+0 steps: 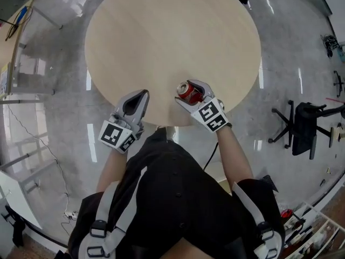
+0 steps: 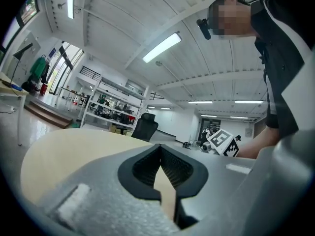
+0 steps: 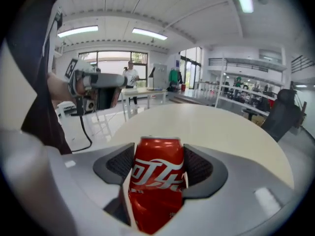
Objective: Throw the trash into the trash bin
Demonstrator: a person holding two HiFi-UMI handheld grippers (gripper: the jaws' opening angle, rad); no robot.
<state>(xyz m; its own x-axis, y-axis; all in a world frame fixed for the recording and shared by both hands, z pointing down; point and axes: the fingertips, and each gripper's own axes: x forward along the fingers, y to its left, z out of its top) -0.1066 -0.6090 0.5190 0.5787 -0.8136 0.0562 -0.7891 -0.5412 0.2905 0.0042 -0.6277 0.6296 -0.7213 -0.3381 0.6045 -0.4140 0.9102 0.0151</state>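
Can (image 1: pixel 187 93) (red) clamped between right tongs (image 3: pixel 157 154).

Left gripper (image 1: pixel 143 94) points level with its jaws together; right gripper (image 1: pixel 190 93) tilts downward, jaws clamping a can (image 3: pixel 156 181).

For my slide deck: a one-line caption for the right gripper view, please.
Right gripper clamps a red soda can, round wooden table beyond.

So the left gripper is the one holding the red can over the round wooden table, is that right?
Not quite. The right gripper holds the red can over the round wooden table, its jaws closed on the can's sides, as the right gripper view shows. The left gripper has its jaws together with nothing between them.
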